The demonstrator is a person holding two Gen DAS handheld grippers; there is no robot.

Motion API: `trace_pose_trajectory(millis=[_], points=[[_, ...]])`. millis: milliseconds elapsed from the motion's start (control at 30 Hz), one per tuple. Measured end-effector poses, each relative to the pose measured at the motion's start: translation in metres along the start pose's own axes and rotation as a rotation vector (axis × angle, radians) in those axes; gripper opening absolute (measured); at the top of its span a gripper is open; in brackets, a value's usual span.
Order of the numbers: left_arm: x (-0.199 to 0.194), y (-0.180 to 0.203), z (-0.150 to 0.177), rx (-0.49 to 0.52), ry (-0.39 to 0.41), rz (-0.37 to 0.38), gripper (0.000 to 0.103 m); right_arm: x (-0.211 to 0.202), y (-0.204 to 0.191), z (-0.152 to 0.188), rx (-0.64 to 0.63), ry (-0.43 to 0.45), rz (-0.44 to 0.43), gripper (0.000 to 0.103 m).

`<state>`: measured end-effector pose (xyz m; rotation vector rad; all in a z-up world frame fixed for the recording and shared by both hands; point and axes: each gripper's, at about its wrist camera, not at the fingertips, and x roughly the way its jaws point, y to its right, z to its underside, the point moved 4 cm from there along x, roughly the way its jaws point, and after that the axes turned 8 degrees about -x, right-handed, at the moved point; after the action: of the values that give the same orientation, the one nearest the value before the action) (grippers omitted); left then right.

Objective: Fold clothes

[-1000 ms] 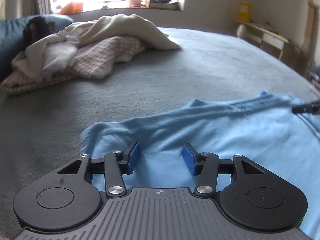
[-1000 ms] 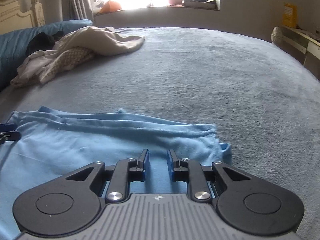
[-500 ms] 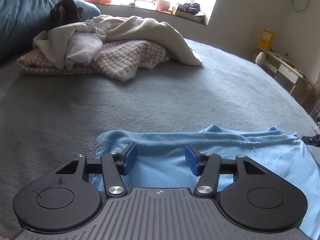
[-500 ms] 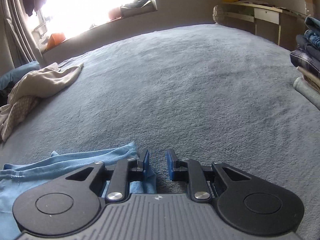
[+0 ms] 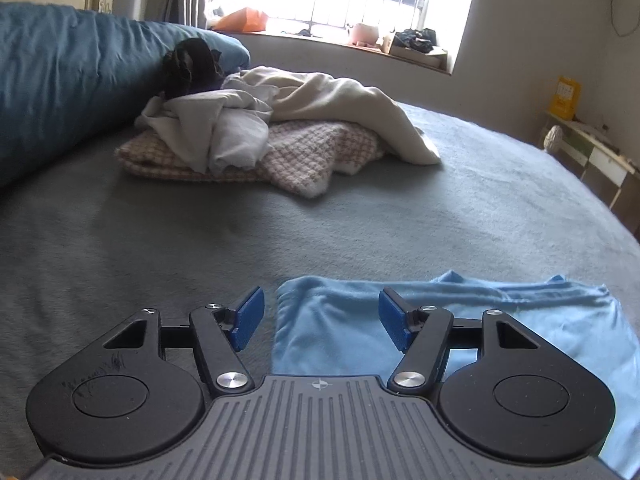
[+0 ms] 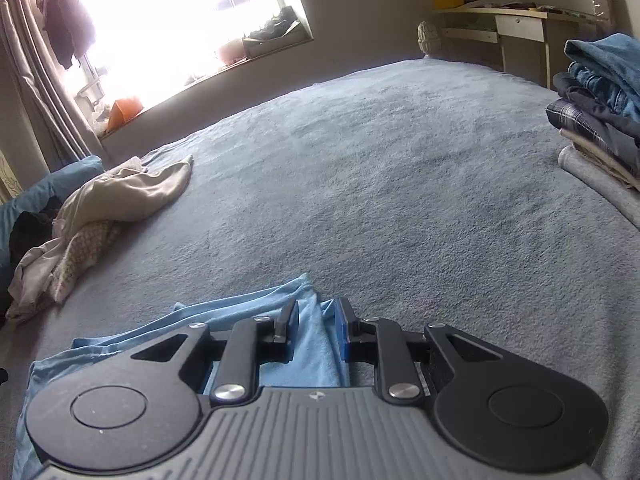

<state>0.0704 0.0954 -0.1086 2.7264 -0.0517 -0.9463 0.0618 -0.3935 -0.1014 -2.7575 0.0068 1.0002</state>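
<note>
Grey bed is carrying a blue shirt at six o'clock, unfolded pile at eleven. Left gripper is opening wide, gripping nothing; right gripper is hanging narrowly parted over the shirt's corner, grip unclear

A light blue garment lies on the grey-blue bed. At eleven o'clock sit a pink-and-white houndstooth cloth, cream and white clothes and a teal pillow. The fingers carry blue pads. At three o'clock, the folded stack shows denim blue and plaid.
</note>
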Motion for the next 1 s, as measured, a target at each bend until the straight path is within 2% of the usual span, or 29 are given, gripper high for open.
trace_pose_trajectory(millis=[233,433,533,667,800,900,1000], points=[[-0.042,0.002,0.023,0.031,-0.062,-0.003,0.067,-0.029,-0.034,0.016,-0.082,-0.019,-0.052,0.021],[-0.058,0.014,0.066,0.065,-0.16,0.045,0.067,-0.048,-0.064,0.037,-0.153,-0.037,-0.101,0.021],[-0.06,0.01,0.088,0.056,-0.211,0.043,0.067,-0.052,-0.069,0.054,-0.159,-0.074,-0.121,0.021],[-0.061,-0.006,0.111,0.043,-0.275,0.007,0.066,-0.054,-0.063,0.082,-0.14,-0.131,-0.111,0.021],[-0.065,-0.025,0.122,0.035,-0.305,-0.039,0.066,-0.057,-0.039,0.099,-0.105,-0.181,-0.041,0.021],[-0.076,-0.033,0.119,0.025,-0.292,-0.047,0.066,-0.065,-0.015,0.101,-0.041,-0.188,0.018,0.021],[-0.087,-0.032,0.111,0.055,-0.256,-0.068,0.066,-0.077,-0.001,0.098,0.009,-0.161,0.039,0.021]])
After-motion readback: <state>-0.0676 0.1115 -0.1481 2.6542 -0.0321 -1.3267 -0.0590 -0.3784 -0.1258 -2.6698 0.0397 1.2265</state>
